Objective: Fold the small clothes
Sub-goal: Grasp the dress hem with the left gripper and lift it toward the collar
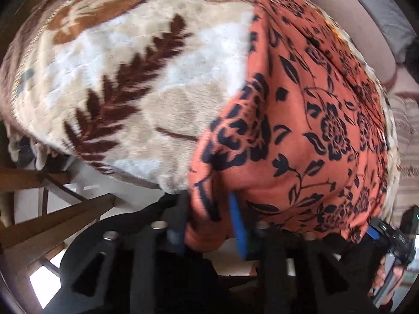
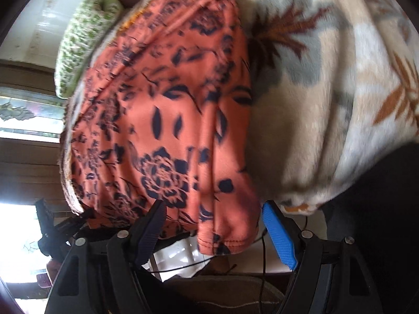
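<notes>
The orange floral garment (image 1: 301,130) lies on a fleece leaf-print blanket (image 1: 125,83), its near edge hanging over the blanket's rim. The left gripper (image 1: 209,225) has its jaws narrowed onto one corner of that edge, the cloth bunched between the blue pads. The right gripper (image 2: 214,230) stands with jaws wide, the other corner hanging between them, untouched by either pad.

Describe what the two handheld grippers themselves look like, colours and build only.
Both are black plastic frames with triangular cut-outs and round silver bolt heads. The left gripper and right gripper carry ribbed blue pads on their fingers. A thin black cable trails beneath the right one.
</notes>
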{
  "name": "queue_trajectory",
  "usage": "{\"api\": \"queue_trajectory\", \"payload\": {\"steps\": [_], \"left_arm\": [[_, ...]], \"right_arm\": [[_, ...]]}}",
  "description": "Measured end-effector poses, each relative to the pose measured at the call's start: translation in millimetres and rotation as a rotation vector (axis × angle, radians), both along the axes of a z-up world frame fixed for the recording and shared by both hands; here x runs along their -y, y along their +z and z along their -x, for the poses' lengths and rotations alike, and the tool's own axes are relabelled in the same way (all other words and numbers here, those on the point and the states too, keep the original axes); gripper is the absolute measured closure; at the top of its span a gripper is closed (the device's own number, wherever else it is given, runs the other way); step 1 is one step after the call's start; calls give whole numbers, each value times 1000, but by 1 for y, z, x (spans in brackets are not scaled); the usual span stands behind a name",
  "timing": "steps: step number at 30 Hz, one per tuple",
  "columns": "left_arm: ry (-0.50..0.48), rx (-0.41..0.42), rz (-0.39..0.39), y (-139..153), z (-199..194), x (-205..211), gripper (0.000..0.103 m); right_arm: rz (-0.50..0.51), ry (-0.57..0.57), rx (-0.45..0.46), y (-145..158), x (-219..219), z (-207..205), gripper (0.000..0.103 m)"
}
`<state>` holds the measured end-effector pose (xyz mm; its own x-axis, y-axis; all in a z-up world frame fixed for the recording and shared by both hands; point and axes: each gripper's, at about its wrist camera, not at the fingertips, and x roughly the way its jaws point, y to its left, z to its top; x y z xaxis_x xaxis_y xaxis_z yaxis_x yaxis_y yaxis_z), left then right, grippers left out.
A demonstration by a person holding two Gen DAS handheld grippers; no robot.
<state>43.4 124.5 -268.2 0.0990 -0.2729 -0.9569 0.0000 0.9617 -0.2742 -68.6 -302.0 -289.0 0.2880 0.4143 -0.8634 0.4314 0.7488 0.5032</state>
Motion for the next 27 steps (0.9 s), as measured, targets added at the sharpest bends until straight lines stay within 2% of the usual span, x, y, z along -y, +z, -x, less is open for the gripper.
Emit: {"api": "queue_trajectory", "payload": {"steps": [4,5,6,7,8,9,11,14,19,20,23,27], "left_arm": [[-55,3,6,-2,-4,14,60],[-54,2,4,-4,-5,15,63],[-50,6,4,-5,-5,16,77],[-48,7,7,-5,-7,16,83],[-45,10,12,-5,-8,14,90],[-39,15,17,-5,-9,13,93],[-37,31,23,-2,-10,7,96],[-31,60,62,5,-10,-5,97],[-27,108,184,35,-14,-14,97],[-27,126,211,45,-16,-15,97],[-12,165,288,68,-24,-15,97],[1,207,327,91,-33,-14,97]], "right_arm": [[-11,-6,-43,-15,-5,-1,24],[-10,-8,-48,-18,-7,-1,26],[-14,-6,-45,-20,-8,-2,27],[-13,4,-43,-23,-9,-2,34],[3,20,-41,-23,-9,-2,47],[18,33,-33,-23,-9,-2,51],[14,40,-14,-22,-5,0,65],[-9,38,22,-13,-1,5,73],[-182,4,156,16,17,13,83],[-241,-10,200,24,23,13,85],[-361,-44,324,45,36,9,85],[-474,-91,477,68,50,3,85]]}}
